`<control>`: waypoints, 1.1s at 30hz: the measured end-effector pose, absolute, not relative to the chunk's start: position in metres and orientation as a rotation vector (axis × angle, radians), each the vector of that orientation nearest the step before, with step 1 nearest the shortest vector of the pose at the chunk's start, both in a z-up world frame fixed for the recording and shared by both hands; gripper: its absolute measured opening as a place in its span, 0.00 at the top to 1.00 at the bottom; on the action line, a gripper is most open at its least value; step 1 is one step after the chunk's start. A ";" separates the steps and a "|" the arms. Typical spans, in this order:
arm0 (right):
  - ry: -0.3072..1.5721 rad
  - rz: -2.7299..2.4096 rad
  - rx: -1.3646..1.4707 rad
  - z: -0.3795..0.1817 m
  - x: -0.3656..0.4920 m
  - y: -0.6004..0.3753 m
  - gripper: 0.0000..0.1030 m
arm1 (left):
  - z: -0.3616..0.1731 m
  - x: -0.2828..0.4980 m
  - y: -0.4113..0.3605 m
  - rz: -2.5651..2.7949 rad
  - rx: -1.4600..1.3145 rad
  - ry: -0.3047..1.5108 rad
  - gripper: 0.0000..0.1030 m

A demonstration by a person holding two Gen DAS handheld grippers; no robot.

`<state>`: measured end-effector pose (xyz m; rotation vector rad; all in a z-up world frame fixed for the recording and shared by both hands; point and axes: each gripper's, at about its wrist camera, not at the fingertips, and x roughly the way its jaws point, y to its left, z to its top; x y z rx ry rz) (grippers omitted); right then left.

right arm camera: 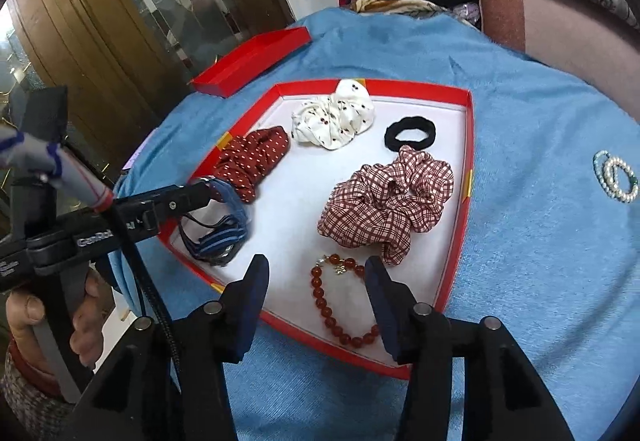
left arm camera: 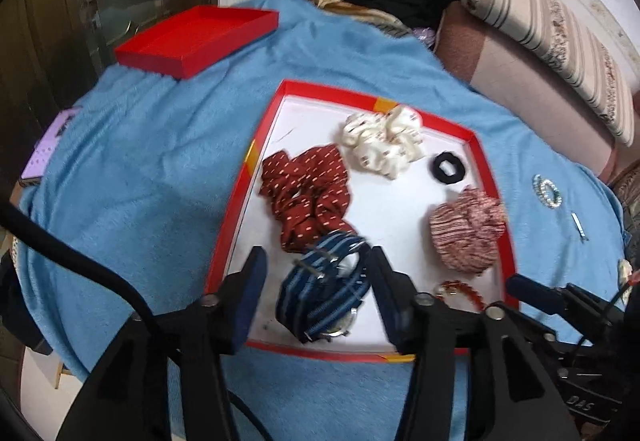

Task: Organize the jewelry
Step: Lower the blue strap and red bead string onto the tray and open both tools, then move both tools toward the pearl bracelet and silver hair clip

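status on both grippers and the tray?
Left gripper open over blue strap watch. Right gripper open around red bead bracelet. Both lie in tray. Pearl bracelets outside on blanket. Nothing blocking.

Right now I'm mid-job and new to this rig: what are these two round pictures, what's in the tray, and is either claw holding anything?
No robot here: a person holds a two-finger claw in each hand, each with a camera looking along its fingers. The left gripper is open around the blue striped watch, not clamped. The right gripper is open over the red bead bracelet. Both lie in the red tray with four scrunchies. The pearl bracelets sit outside on the blue towel. Nothing is held.
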<state>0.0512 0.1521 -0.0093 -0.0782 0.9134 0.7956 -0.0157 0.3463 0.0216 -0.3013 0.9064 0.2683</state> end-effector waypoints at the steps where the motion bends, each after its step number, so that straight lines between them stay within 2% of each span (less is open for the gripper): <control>1: 0.904 0.795 -0.081 -0.007 0.049 0.149 0.48 | 0.030 -0.020 0.343 0.268 -0.298 0.889 0.43; 12: 0.841 0.722 -0.034 0.014 0.035 0.090 0.48 | 0.075 -0.040 0.306 0.288 -0.205 0.813 0.42; 21: 0.845 0.609 0.018 0.012 0.031 0.024 0.47 | 0.081 -0.044 0.266 0.246 -0.168 0.821 0.42; 33: 0.823 0.478 0.071 0.015 0.026 -0.057 0.47 | 0.084 -0.035 0.170 0.155 0.016 0.813 0.42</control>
